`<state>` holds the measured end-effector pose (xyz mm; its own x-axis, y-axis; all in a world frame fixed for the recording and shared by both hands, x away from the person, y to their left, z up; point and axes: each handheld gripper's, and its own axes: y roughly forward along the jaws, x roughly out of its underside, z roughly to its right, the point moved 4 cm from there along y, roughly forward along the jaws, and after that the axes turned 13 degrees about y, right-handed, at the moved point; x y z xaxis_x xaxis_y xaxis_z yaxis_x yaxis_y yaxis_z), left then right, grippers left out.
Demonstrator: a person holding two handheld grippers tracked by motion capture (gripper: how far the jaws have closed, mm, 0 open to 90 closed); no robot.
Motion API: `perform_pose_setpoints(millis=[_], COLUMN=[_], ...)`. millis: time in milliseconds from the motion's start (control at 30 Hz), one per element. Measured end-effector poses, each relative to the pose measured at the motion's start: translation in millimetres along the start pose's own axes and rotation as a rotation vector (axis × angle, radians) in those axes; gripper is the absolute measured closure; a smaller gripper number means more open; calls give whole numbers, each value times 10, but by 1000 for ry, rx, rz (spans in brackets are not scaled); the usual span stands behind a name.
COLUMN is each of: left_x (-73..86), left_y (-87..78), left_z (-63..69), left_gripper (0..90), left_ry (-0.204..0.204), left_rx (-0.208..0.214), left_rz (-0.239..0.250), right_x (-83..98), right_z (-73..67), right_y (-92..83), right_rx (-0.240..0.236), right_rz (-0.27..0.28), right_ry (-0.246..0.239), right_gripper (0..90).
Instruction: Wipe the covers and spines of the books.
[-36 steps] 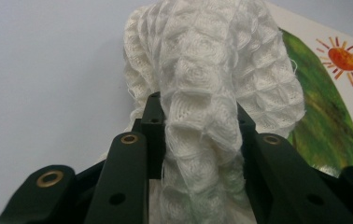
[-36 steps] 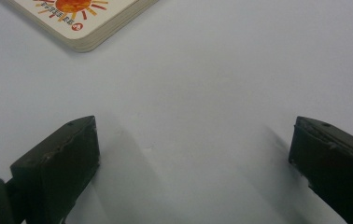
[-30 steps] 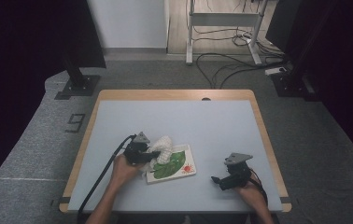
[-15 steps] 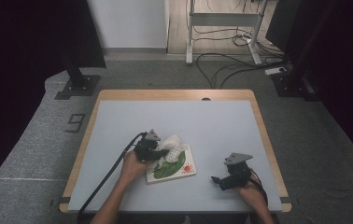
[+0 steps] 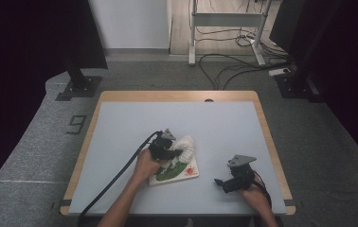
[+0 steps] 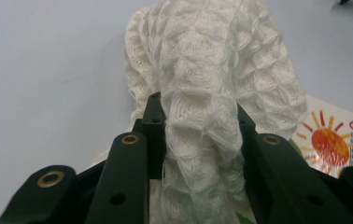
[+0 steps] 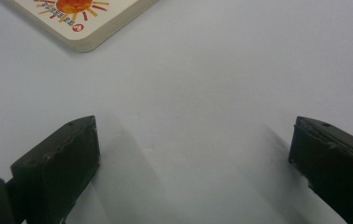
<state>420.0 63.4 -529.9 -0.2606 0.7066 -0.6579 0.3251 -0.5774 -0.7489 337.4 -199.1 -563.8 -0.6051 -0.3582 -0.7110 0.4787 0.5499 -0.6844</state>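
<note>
left gripper (image 5: pixel 173 152) and white cloth (image 5: pixel 185 145) shifted right across book (image 5: pixel 177 171)

On the table (image 5: pixel 120 123), a flat picture board (image 5: pixel 179 171) lay near the front edge, a little left of the middle. A bunched cloth (image 5: pixel 184 145) rested partly on the board's rear edge and partly on the table behind it. The left gripper (image 5: pixel 166 150) sat at the cloth's left side, clamped on a fold of it. The right gripper (image 5: pixel 228 182) lay toward the front right corner, well apart from the board, jaws standing wide over bare table.
</note>
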Motion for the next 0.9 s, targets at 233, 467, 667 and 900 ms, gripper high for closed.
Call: perform_pose_setpoints(millis=[233, 467, 667, 900], left_x=[-138, -241, -238, -247], left_y=[120, 223, 217, 217], left_z=[45, 93, 154, 307], left_gripper=[679, 677, 680, 677], left_ry=[18, 29, 40, 62], left_rx=[5, 14, 21, 40], left_rz=[-10, -8, -11, -4], right_x=[0, 0, 1, 2], right_z=[0, -2, -3, -7], right_y=[0, -1, -3, -6], right_rx=[0, -1, -1, -3], right_rz=[0, 1, 2, 1], right_ry=[0, -1, -2, -3], right_gripper=[14, 16, 19, 25])
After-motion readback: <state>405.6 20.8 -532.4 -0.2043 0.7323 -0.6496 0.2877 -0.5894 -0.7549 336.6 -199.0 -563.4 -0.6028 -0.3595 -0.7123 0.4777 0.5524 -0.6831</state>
